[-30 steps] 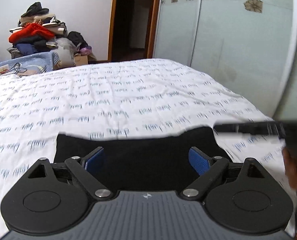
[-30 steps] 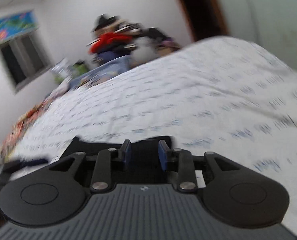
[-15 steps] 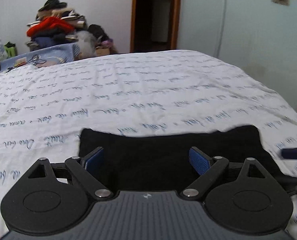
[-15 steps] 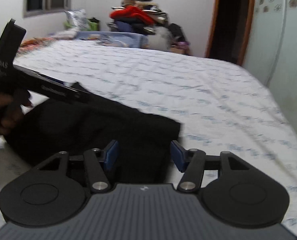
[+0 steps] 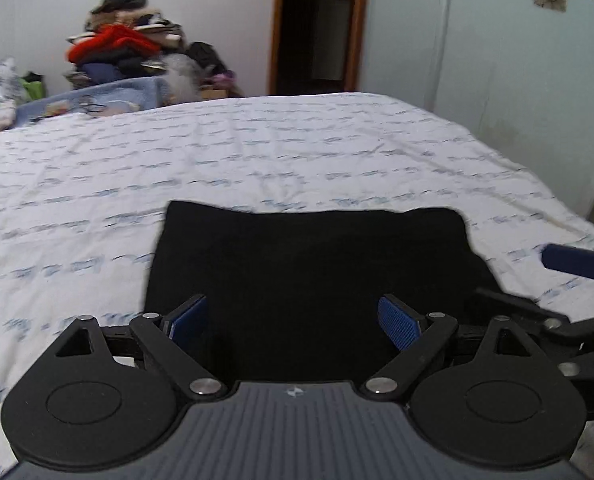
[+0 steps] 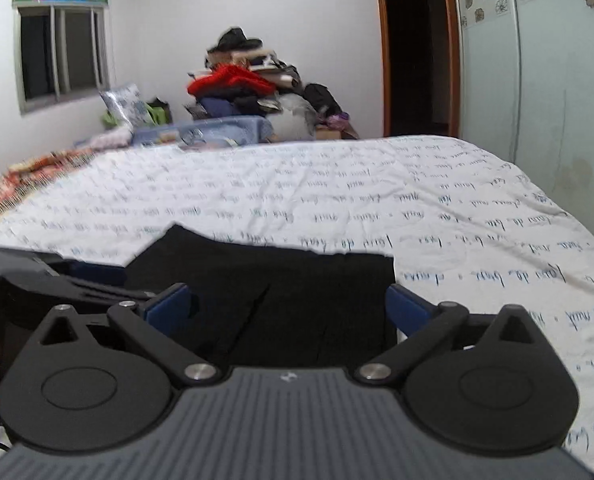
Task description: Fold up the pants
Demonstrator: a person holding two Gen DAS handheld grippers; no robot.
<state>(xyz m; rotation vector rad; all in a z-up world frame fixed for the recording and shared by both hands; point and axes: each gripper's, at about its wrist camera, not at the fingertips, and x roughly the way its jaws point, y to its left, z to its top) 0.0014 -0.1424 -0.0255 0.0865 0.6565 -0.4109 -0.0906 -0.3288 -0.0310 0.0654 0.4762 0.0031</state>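
Cursive script on bedsheet (image 6: 437,208) too blurred, nothing legible

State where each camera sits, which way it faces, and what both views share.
Left wrist: behind the left gripper, jaws wide, looking across the black pants on the bed; the right gripper shows at the right edge.
Right wrist: behind the right gripper, jaws just opened, nothing pinched, over the pants.
Shared: pants, bed, clothes pile, doorway.

What we cannot make out

The near edge of the black pants (image 5: 309,264) is hidden behind the gripper bodies in both views. We see the bedsheet (image 5: 257,148) print smeared in the left wrist view, the clothes pile (image 6: 237,80) soft, and the doorway (image 6: 413,60) interior too dark.
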